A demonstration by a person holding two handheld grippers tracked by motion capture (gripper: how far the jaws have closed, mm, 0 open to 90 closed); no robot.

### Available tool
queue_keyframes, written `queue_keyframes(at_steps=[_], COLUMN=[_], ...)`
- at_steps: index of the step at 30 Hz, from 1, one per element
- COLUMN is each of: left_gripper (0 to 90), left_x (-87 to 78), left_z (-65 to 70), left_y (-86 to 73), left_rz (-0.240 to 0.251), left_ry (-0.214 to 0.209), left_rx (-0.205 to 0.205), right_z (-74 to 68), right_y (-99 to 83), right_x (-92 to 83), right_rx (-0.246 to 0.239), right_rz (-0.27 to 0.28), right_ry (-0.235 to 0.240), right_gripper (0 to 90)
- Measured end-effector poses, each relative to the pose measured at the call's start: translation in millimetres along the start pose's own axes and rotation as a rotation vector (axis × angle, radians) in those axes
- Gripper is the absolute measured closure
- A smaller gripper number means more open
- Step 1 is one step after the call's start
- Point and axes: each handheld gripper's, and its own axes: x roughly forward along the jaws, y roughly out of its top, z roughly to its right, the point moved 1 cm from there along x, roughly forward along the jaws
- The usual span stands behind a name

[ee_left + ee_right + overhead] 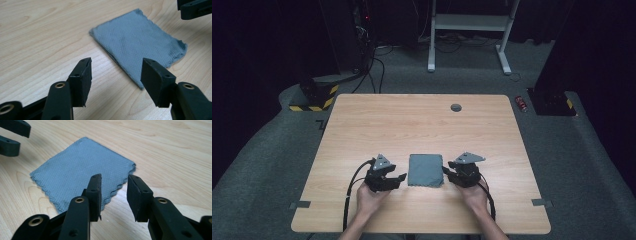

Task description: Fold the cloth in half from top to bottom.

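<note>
Your left tool (113, 75) and right tool (113, 195) both stand released and empty beside the folded grey cloth (426, 170) lying flat on the counter (412, 125) between them, so pinching only its top layer could unfold it.

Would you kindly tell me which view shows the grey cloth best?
The right gripper view: the cloth lies whole and close, weave and scalloped edge clear. The left gripper view hides one corner behind a jaw; the high view shows it small.
</note>
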Motion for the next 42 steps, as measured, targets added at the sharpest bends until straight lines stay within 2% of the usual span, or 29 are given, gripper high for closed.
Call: queue_keyframes(at_steps=[16,33,38,42], left_gripper=[40.8,40.4,40.3,40.1], left_x=[-22.0,-39.7,-45.7,-50.2], left_z=[-16.6,-31.0,-34.3,-37.5], left_y=[-2.8,-15.8,-18.7,-21.9], left_rz=[0.060,0.089,0.092,0.103], left_ry=[0.022,0.048,0.063,0.070], left_rx=[-0.036,-0.082,-0.081,-0.101], right_z=[13.8,26.7,29.6,33.2], right_y=[-7.7,-21.8,-26.3,-31.1], right_x=[-22.5,-44.7,-51.6,-56.0], right_rx=[0.048,0.097,0.106,0.117], right_rz=[0.055,0.093,0.109,0.115], right_ry=[-0.027,-0.052,-0.065,-0.075], right_gripper=[62.7,62.5,62.5,62.4])
